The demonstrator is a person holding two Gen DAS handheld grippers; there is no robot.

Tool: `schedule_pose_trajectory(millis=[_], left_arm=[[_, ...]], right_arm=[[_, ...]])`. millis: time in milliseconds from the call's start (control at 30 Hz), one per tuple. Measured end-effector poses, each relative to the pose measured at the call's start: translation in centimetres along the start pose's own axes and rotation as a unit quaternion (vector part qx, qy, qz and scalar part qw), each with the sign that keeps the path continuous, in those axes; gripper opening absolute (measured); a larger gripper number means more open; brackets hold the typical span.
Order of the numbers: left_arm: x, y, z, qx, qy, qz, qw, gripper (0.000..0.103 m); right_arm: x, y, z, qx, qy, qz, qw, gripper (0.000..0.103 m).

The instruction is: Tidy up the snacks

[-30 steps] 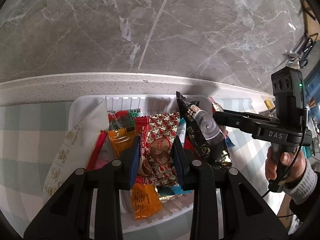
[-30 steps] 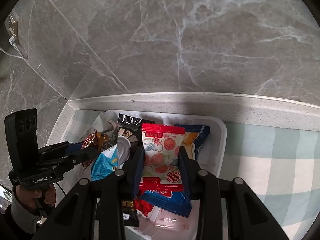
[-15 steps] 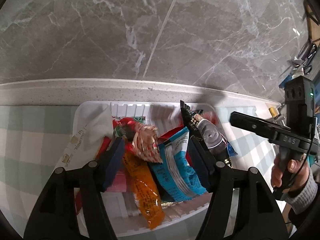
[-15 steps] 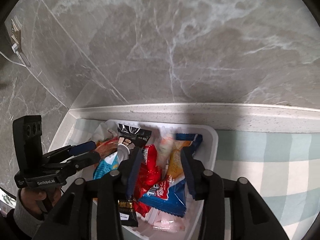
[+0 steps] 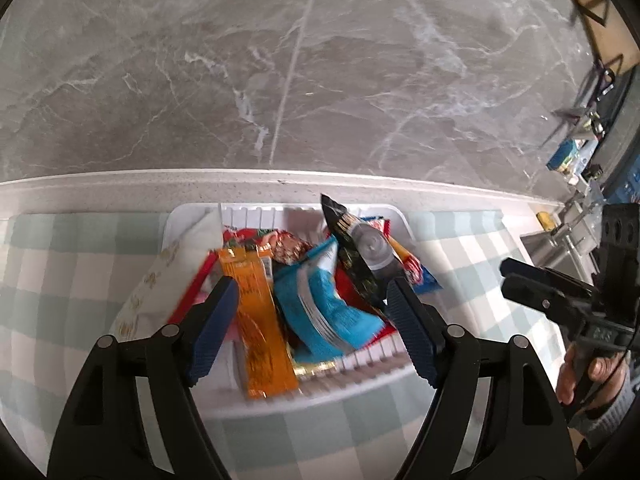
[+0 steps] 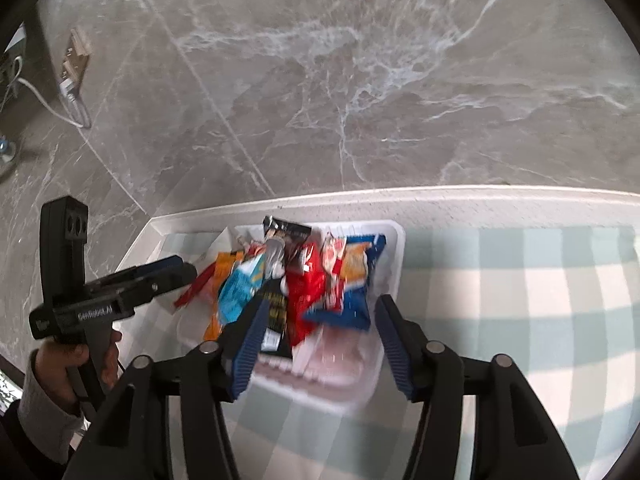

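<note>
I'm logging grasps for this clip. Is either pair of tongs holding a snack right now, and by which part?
Nothing is held. The left tongs and the right tongs are both open above the white tray of snacks.

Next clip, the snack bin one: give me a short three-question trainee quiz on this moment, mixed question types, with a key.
1. True or false: the left gripper is shut on the orange packet.
2. Multiple choice: the snacks lie in A) a white bin; B) a wire basket; C) a paper bag.
3. Fill in: the bin stands on a checked ____.

Key: 1 false, the jaws of both the left and the right gripper stand open and hold nothing; 2 A; 3 cloth.
</note>
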State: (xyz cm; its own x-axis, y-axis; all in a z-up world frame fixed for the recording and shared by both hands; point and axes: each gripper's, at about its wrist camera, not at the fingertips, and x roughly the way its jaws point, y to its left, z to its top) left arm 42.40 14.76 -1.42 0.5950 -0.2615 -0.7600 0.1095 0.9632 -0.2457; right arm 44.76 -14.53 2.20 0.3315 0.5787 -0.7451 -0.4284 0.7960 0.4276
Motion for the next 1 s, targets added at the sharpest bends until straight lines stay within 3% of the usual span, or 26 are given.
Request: schedule_pose_trajectory(millis=[100, 500, 800, 1000], left_arm=[[-1.5, -1.3, -1.2, 0.008, -0.003, 0.009, 0.9999, 0.091], [-7.7, -6.5, -5.7, 0.051, -0.020, 0.033, 0.9979, 0.097], [-11.4, -10.2, -7.6, 0.102, -0.040, 0.044, 0.9930, 0.097], [-13.0, -11.5, -8.0, 0.119, -0.049, 0.045, 0.9907, 0.097]], right_arm=[[-1.8, 0.5, -1.7, -0.010, -0.004, -0.012, 1.000, 0.068], [-9.9, 3.2, -7.8, -0.052, -0.050, -0.086, 0.994, 0.092], [-13.9, 4.9, -10.1, -0.072, -0.079, -0.121, 0.987, 0.102], [-15.5, 5.7, -11.0, -0.077, -0.089, -0.132, 0.984, 0.102]])
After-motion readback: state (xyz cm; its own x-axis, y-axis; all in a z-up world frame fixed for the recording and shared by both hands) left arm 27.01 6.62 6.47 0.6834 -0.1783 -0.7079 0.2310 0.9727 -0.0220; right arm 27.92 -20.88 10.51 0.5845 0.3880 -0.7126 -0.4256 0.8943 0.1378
